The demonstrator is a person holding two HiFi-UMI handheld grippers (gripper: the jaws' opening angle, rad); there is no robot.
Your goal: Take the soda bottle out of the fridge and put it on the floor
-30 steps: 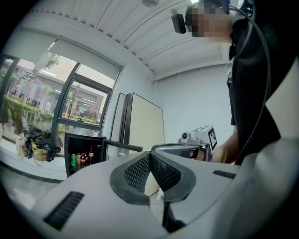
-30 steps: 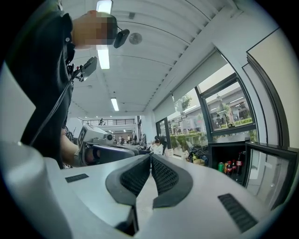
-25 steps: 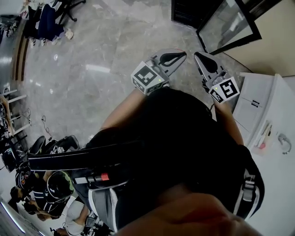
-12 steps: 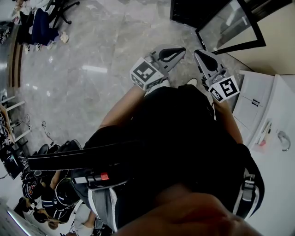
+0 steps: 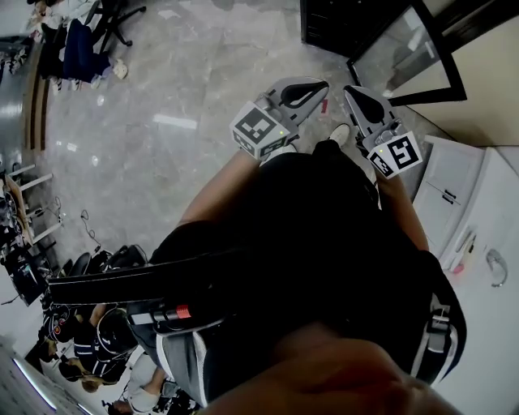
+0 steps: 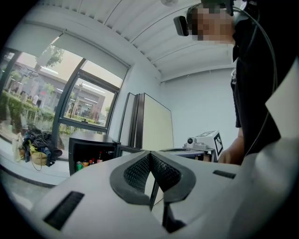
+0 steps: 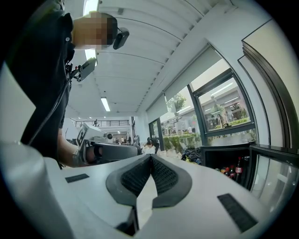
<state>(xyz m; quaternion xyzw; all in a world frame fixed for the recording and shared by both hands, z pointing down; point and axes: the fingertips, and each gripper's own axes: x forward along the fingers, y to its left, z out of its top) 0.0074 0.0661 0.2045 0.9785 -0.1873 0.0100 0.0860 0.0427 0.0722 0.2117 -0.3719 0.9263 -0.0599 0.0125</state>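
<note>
Left gripper [image 6: 149, 155], right gripper [image 7: 150, 157]: fingers pressed together, empty. Fridge [image 5: 336, 24]: door open, closer than a second ago. Soda bottle [image 7: 239, 168]: upright on the fridge shelf, untouched. Approach under way; grasp pending.

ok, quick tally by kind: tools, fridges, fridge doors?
tool: 2 (left tool, right tool, both shut, nothing in them)
fridge: 1
fridge door: 1, standing open
Total: 4
The drinks inside the fridge are too small to count.
</note>
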